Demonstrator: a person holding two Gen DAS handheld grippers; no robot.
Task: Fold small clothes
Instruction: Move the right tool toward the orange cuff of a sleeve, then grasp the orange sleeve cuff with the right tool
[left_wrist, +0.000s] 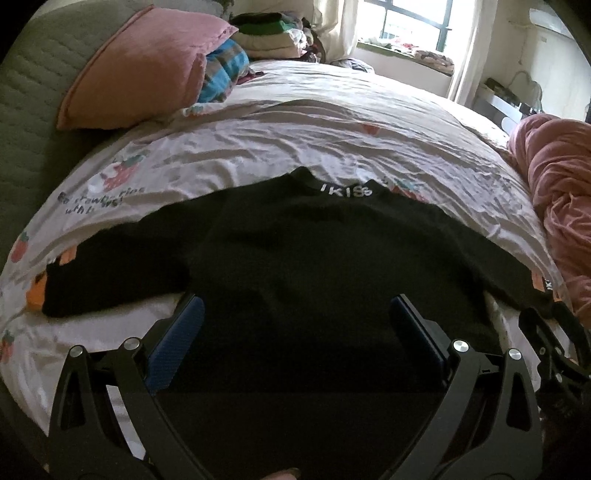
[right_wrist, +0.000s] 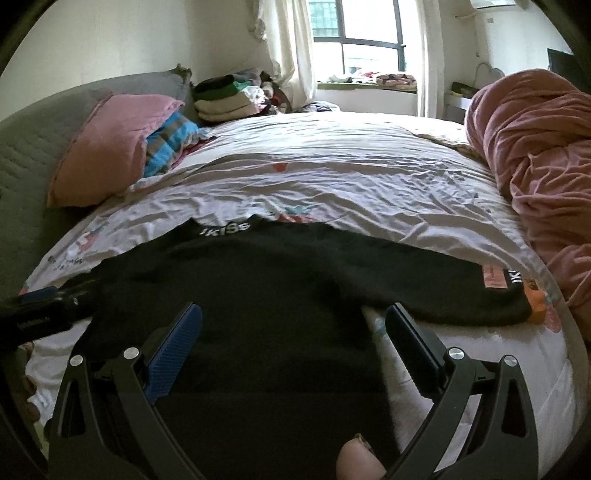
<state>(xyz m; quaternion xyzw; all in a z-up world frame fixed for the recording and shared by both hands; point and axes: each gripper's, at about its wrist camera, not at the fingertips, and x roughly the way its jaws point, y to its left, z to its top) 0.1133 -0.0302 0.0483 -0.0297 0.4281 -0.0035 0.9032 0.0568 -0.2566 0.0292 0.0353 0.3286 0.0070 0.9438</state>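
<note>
A black long-sleeved top (left_wrist: 295, 251) with white lettering at the collar lies flat on the bed, sleeves spread to both sides. It also shows in the right wrist view (right_wrist: 258, 288). My left gripper (left_wrist: 295, 314) is open and empty, hovering over the lower left part of the top. My right gripper (right_wrist: 293, 325) is open and empty over the top's lower right edge, below the right sleeve (right_wrist: 461, 291). The left gripper shows at the left edge of the right wrist view (right_wrist: 48, 306). The right gripper shows at the right edge of the left wrist view (left_wrist: 554, 343).
The bed has a white printed sheet (left_wrist: 295, 129). A pink pillow (left_wrist: 147, 66) and a blue striped cloth (left_wrist: 221, 70) lie at the head. Folded clothes (right_wrist: 229, 96) are stacked near the window. A pink blanket (right_wrist: 535, 166) is heaped on the right.
</note>
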